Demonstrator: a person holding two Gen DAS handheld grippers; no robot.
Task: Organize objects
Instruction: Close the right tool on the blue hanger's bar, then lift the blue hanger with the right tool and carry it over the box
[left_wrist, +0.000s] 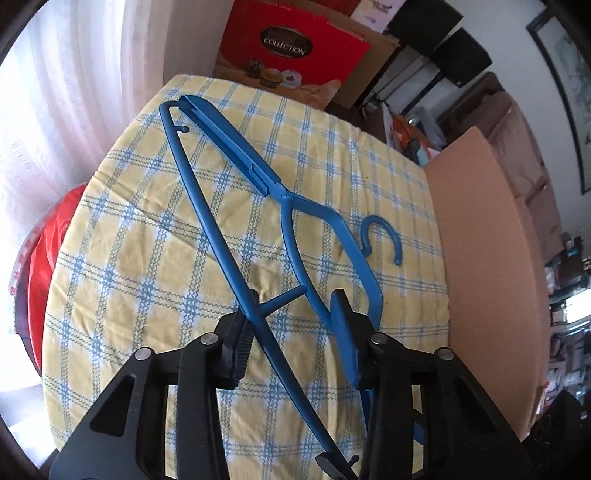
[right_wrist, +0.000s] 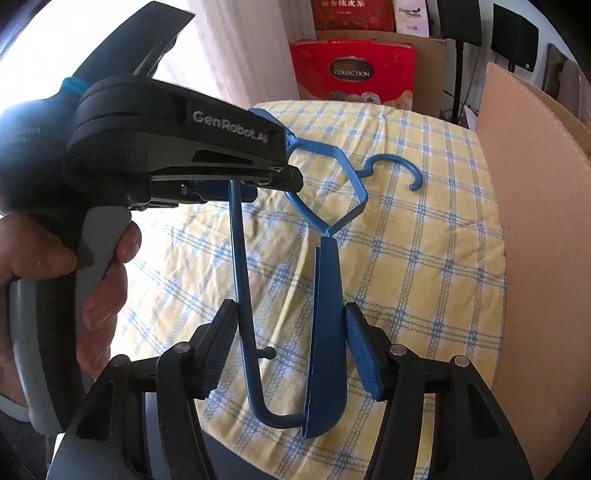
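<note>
Yellow-and-blue checked cloth covers our surface (left_wrist: 155, 236), with a cardboard box (left_wrist: 487, 266) along its right edge. Our left hand-held gripper (left_wrist: 295, 325) sits wide apart around the blue hanger (left_wrist: 236, 162), which runs between its fingers; whether the hanger rests on the cloth we can't tell. Our right hand-held gripper (right_wrist: 288, 350) is spread wide too, with the hanger's far end between its fingers.

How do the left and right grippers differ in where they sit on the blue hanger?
1. The left gripper straddles the blue hanger's thin bottom bar; the right gripper straddles its broad shoulder end.
2. The bar lies against the left gripper's black pad; the shoulder end shows a gap to both right pads.
Shared: jaws wide apart, one black and one blue pad each.
</note>
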